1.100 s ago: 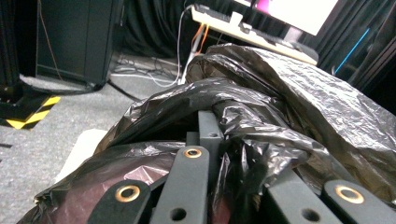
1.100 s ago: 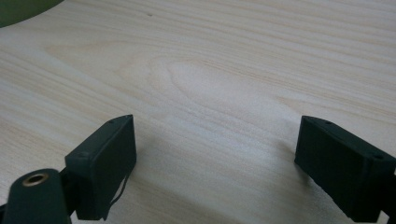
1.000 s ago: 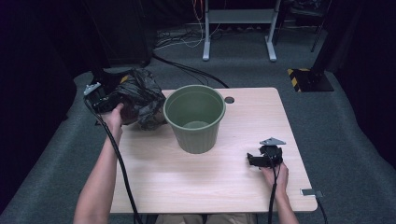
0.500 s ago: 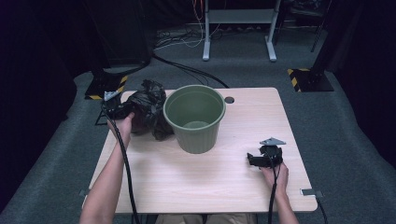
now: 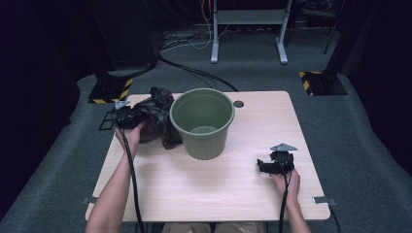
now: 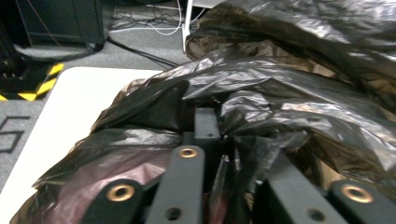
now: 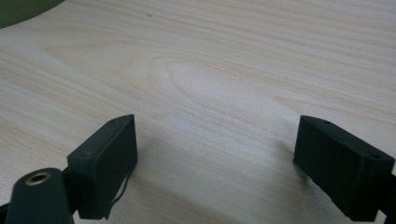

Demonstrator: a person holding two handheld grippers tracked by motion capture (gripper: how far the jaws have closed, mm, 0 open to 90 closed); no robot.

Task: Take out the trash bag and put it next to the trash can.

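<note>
Black plastic bag (image 5: 156,115) sits crumpled at table's (image 5: 160,184) far left, touching the green bucket (image 5: 203,121); we see our left gripper (image 5: 130,118) pinching its folds, jaws just easing apart. Right gripper (image 5: 266,166) rests near the right edge, jaws wide, nothing between

I sit at a pale wooden table (image 5: 214,179) with a round cable hole (image 5: 238,103) near its far edge. Grey carpet (image 5: 350,126) covers the floor around me. Beyond the table stands a white metal frame (image 5: 248,29) on two legs, with loose cables (image 5: 184,41) trailing across the floor beside it. Black stand bases edged with yellow-and-black tape (image 5: 318,82) sit to either side. Dark drapes (image 5: 43,53) close off the room, which is dim apart from the lit tabletop.
</note>
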